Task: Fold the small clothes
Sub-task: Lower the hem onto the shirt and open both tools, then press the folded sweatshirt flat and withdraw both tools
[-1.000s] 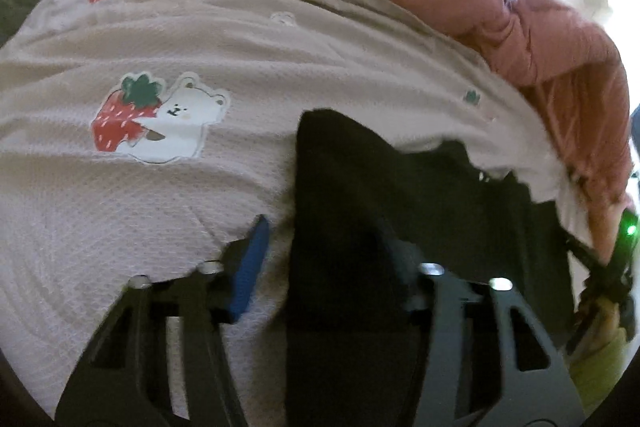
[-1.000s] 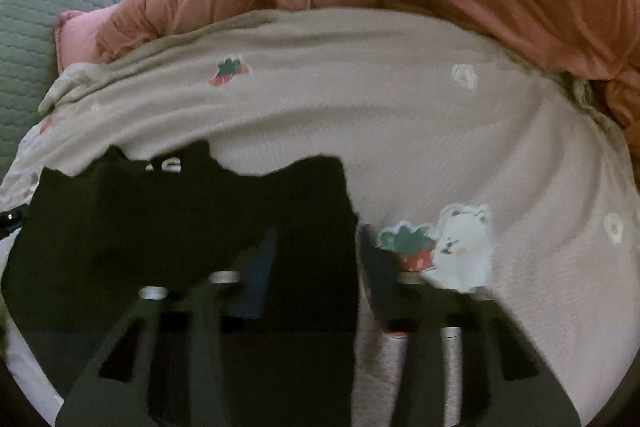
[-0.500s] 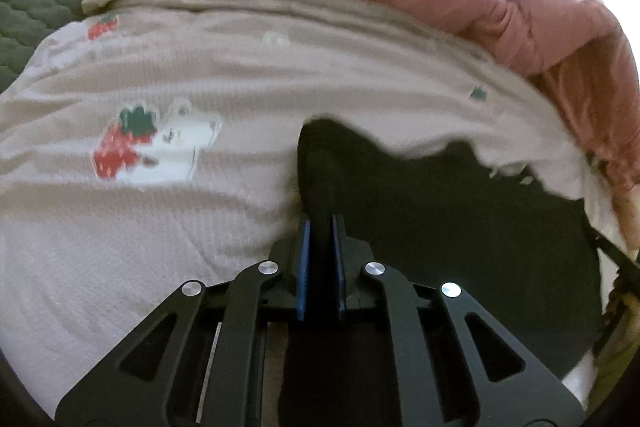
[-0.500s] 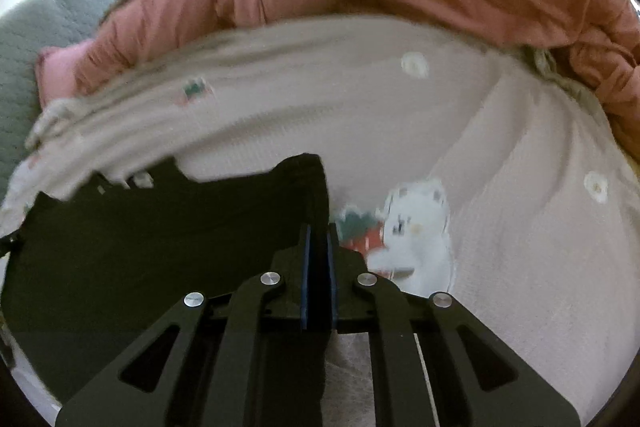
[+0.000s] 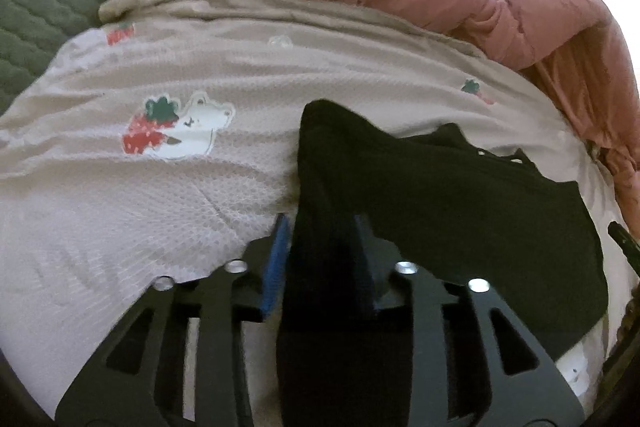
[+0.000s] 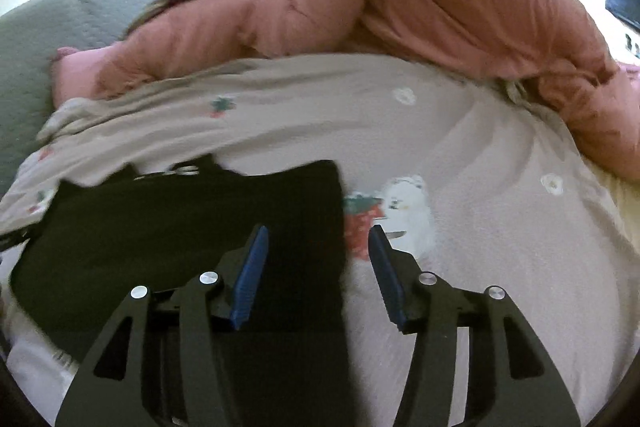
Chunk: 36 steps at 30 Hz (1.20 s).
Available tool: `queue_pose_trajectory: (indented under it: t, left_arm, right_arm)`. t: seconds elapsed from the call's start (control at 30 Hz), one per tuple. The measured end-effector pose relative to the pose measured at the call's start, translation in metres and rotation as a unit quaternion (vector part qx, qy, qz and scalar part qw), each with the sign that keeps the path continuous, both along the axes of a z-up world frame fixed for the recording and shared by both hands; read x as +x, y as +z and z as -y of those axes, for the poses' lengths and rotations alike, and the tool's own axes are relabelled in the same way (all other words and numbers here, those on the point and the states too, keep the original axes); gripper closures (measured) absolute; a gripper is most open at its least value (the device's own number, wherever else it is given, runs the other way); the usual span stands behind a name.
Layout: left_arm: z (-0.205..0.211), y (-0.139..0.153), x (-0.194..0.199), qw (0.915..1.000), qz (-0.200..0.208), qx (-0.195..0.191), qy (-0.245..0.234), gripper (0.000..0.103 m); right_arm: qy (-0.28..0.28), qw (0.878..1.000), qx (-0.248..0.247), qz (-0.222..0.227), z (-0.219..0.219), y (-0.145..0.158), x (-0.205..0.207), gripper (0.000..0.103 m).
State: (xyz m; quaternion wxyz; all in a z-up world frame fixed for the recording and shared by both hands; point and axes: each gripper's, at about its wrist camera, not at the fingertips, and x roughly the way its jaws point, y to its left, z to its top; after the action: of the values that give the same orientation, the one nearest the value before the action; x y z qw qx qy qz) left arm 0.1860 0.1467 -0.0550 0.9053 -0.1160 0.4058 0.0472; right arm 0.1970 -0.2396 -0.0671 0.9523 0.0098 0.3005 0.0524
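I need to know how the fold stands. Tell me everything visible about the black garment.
The black garment is dark, matte, knit-looking fabric lying mostly flat on the beige strawberry-bear blanket. A small white mark shows near its far edge. One end runs between the left gripper, the other between the right gripper; both have just been opening, pads apart.

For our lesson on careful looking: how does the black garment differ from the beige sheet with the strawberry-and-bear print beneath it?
The black garment is plain and dark; the beige sheet is pale, with a strawberry-and-bear print. The garment is small and lies on top; the sheet spreads wide beneath it. The garment's edge sits between each gripper's open jaws, left gripper and right gripper, which have just been opening; the sheet is ungripped. Both are soft cloth, lying flat.
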Motion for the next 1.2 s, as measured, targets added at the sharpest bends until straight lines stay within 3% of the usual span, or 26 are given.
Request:
queue_pose_trajectory:
  t: [0.23,0.37,0.5,0.6,0.83,1.0,1.2]
  left_arm:
    - [0.019,0.015,-0.024,0.9998,0.013,0.002,-0.018,0.052]
    - [0.033,0.013,-0.033,0.9991,-0.002,0.017,-0.038,0.049]
    - [0.041,-0.003,-0.037,0.9975,-0.037,0.032,-0.052,0.047]
    - [0.042,-0.01,-0.043,0.9975,-0.039,0.031,-0.05,0.047]
    - [0.04,-0.006,-0.053,0.9981,-0.037,0.024,-0.043,0.047]
    - [0.04,-0.003,-0.059,0.9984,-0.037,0.018,-0.04,0.046]
    - [0.041,0.002,-0.068,0.9985,-0.034,0.017,-0.039,0.039]
  right_arm:
    - [0.083,0.996,-0.004,-0.019,-0.045,-0.001,-0.027,0.046]
    - [0.108,0.993,-0.016,-0.04,-0.063,-0.009,-0.03,0.046]
    - [0.096,0.991,-0.041,-0.079,-0.064,-0.024,-0.031,0.046]
    - [0.081,0.992,-0.022,-0.099,-0.05,-0.033,-0.031,0.045]
    - [0.081,0.992,-0.01,-0.096,-0.045,-0.034,-0.042,0.044]
    - [0.083,0.992,0.003,-0.095,-0.041,-0.033,-0.051,0.036]
    - [0.088,0.992,0.011,-0.092,-0.042,-0.028,-0.062,0.028]
